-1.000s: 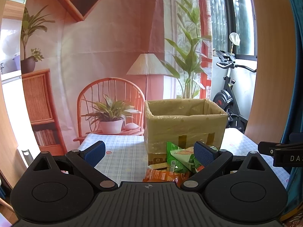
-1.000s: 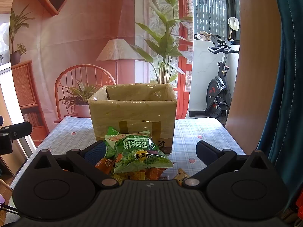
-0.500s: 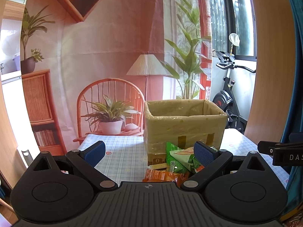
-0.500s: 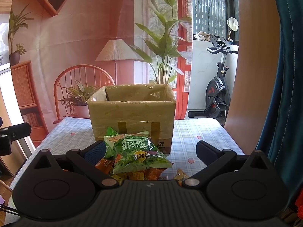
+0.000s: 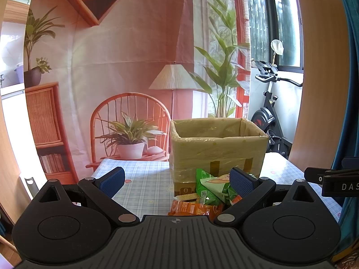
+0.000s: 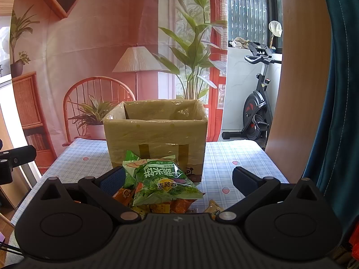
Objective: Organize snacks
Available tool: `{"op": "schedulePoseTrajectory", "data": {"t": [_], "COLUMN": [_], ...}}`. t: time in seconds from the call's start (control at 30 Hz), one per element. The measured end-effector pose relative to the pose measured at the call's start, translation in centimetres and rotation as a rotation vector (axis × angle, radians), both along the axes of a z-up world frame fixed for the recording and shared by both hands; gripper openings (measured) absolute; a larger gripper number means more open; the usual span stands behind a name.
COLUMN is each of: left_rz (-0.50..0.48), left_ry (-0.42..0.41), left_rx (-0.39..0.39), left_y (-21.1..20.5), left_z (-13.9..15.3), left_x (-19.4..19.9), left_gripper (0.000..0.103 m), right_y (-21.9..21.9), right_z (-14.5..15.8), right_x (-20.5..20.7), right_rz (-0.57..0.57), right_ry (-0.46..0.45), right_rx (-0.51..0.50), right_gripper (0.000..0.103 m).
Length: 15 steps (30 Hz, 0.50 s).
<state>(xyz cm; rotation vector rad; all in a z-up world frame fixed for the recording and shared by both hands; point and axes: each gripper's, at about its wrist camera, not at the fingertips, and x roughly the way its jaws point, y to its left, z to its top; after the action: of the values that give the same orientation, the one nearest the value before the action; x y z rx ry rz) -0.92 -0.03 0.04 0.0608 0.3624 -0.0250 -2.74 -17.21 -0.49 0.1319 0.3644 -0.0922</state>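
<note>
A pile of snack packets lies on the checked tablecloth in front of an open cardboard box [image 5: 217, 148] [image 6: 157, 132]. On top of the pile sits a green snack bag [image 6: 161, 179] [image 5: 211, 190], with orange packets [image 5: 190, 208] [image 6: 177, 204] under it. My left gripper [image 5: 177, 180] is open, held near the table's front with the pile just ahead to its right. My right gripper [image 6: 177, 179] is open too, the green bag lying between and beyond its fingers, untouched. The box's inside is mostly hidden.
The table [image 6: 235, 154] carries a blue-checked cloth. Behind it hangs a printed backdrop with a chair, lamp and plants. An exercise bike [image 6: 258, 112] stands at the right back, beside a wooden panel and a blue curtain [image 6: 336, 112].
The right gripper has crept slightly nearer and lower toward the pile. The left gripper has hardly moved. Both stay open.
</note>
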Motion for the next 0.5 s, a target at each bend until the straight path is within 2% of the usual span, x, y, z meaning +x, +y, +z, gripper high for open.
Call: {"op": "schedulePoseTrajectory", "data": {"t": [0.5], "left_rz": [-0.006], "left_ry": [0.002], "left_rx": [-0.003], "left_y": [-0.18], "left_z": [0.03], "left_x": [-0.04], "left_gripper": [0.101], "right_y": [-0.22], "right_z": [-0.03], "right_x": [-0.04], "right_rz": [0.001], "right_ry": [-0.002], "right_rx": [-0.001], "right_gripper": [0.103]}}
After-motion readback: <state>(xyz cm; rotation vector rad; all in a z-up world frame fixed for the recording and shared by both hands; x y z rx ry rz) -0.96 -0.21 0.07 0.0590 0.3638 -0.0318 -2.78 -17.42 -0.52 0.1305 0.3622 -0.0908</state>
